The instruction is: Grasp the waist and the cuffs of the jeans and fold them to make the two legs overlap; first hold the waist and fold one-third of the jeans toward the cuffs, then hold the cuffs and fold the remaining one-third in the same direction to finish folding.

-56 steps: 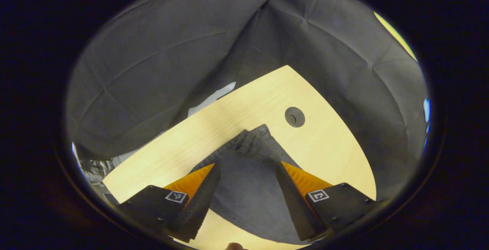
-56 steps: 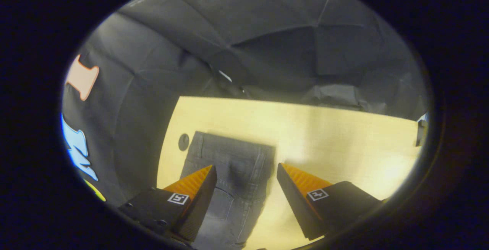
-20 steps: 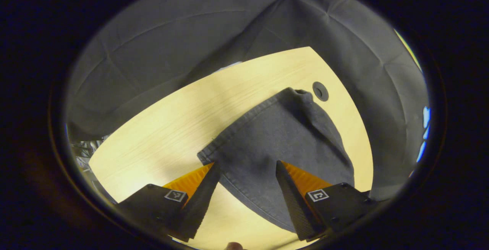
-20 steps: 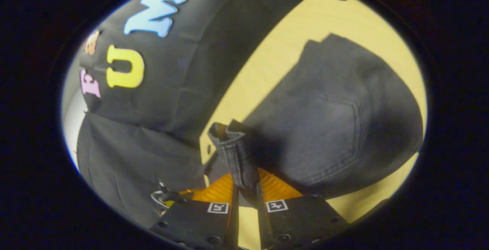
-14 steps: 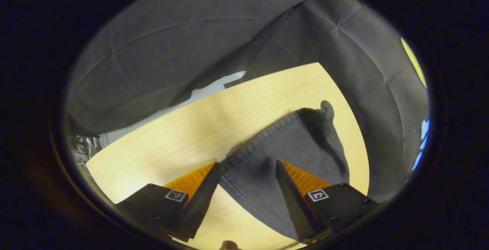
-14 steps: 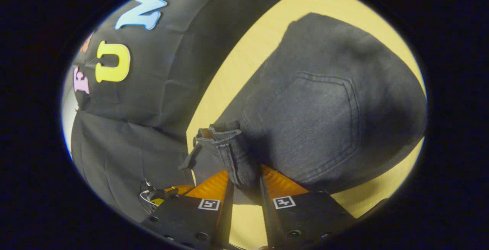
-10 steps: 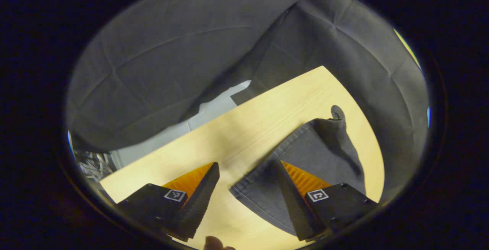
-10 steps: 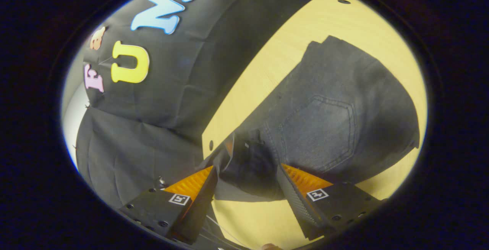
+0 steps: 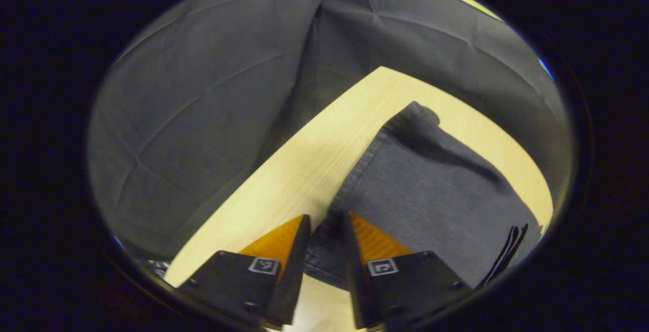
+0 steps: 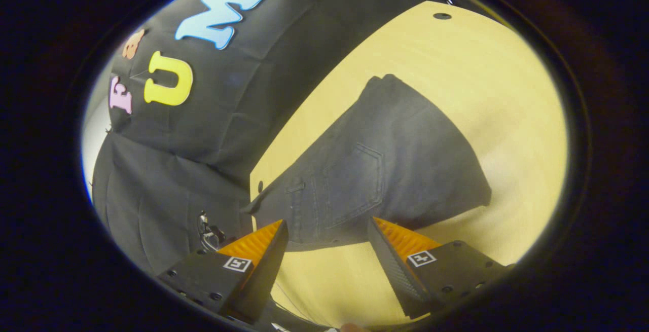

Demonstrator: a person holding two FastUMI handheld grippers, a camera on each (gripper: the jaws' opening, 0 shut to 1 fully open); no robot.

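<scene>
On the table [image 10: 507, 119], jeans [image 10: 385, 170] lay folded, pocket up.
Left gripper [image 9: 324, 228] pinched a jeans corner at 6 o'clock; right gripper [image 10: 327, 243] stood spread, jeans edge between its fingers, untouched.

Dark grey jeans [image 10: 385, 170] folded, flat on table, back pocket [image 10: 355, 180] facing up

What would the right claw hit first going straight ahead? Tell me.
Probably the jeans: their near edge lies on the table just beyond the open right claw. Depth is unclear.
</scene>
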